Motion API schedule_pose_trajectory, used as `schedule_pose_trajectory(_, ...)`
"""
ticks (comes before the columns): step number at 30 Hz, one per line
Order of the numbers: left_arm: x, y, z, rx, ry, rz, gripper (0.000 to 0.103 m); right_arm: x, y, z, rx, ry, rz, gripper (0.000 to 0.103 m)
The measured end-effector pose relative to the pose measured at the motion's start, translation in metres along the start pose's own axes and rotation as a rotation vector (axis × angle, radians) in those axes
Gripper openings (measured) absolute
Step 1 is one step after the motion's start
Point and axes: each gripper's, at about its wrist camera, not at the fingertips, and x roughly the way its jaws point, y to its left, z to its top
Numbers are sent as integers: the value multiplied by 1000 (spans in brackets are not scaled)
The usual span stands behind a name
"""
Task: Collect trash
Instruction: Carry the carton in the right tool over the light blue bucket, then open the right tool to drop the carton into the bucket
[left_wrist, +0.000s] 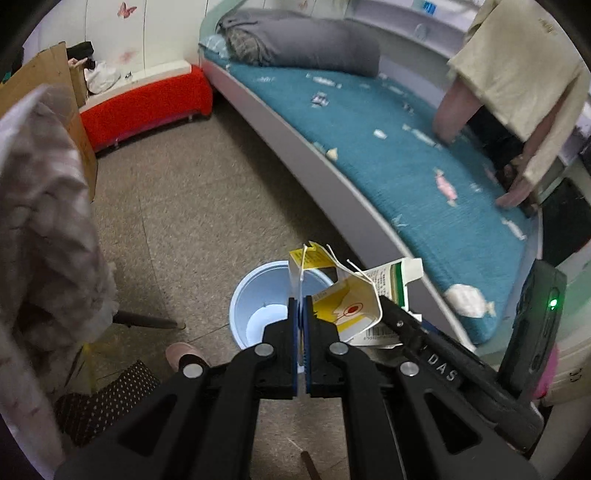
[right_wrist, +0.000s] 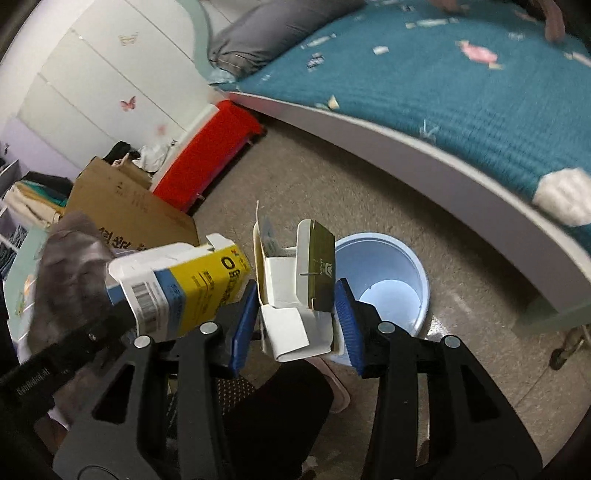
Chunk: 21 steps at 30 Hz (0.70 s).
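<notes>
**A:** So, left wrist view first. The left gripper (left_wrist: 302, 314) has its blue pads pressed together on the thin white edge of a yellow carton (left_wrist: 325, 288), a torn, flattened cardboard thing with a barcode and a red dot print. It hangs right over the pale blue bin (left_wrist: 255, 295), a round smooth plastic bucket on the speckled floor (left_wrist: 184, 206). Only this view shows a person (left_wrist: 517, 92) in a beige top leaning onto the bed (left_wrist: 388, 147), plus a green-striped carton (left_wrist: 400, 280) peeking out behind the yellow one.

**B:** And the right wrist cam?

**A:** There the right gripper (right_wrist: 295, 317) stands about halfway open with a folded white and olive carton (right_wrist: 299, 295) sitting between the ribbed blue pads. Can't tell if the pads actually press on it, though it rests against them. Same bin (right_wrist: 384, 273) is just past it, slightly right, inside looks bare and glossy. This view gives the yellow carton's (right_wrist: 184, 288) other side: blue band, barcode, black lettering, boxy shape.

**B:** Anything else?

**A:** The brown corrugated cardboard box (right_wrist: 125, 206) and red fuzzy bench (right_wrist: 207, 162) are way clearer here. The teal bedspread looks knitted, with candy prints and bits of wrapper scattered on it.
</notes>
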Motion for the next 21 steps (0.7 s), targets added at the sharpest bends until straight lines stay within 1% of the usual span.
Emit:
schedule_pose_trajectory(1,9,1,2,0,9,5,2,8,-6,3,9,1,2,57)
schedule_pose_trajectory(2,18,3,4,-1,20,14,2,17,-11,6,16,8,2,59)
schedule_pose_trajectory(4,29,6,5,-3,38,17,2,36,-20,10,36,35,-18,59)
schedule_pose_trajectory(7,46,10,5,2,65,30,2,46,-28,10,46,43,-53,60)
schedule_pose_trajectory(9,59,11,1,7,86,23,2,47,-31,7,35,42,-80,63)
schedule_pose_trajectory(16,91,5,-8,24,158,15,2,38,-41,-6,44,32,-144,66)
schedule_pose_trajectory(21,100,-2,-8,33,182,11,2,29,-51,-6,63,-2,-154,67)
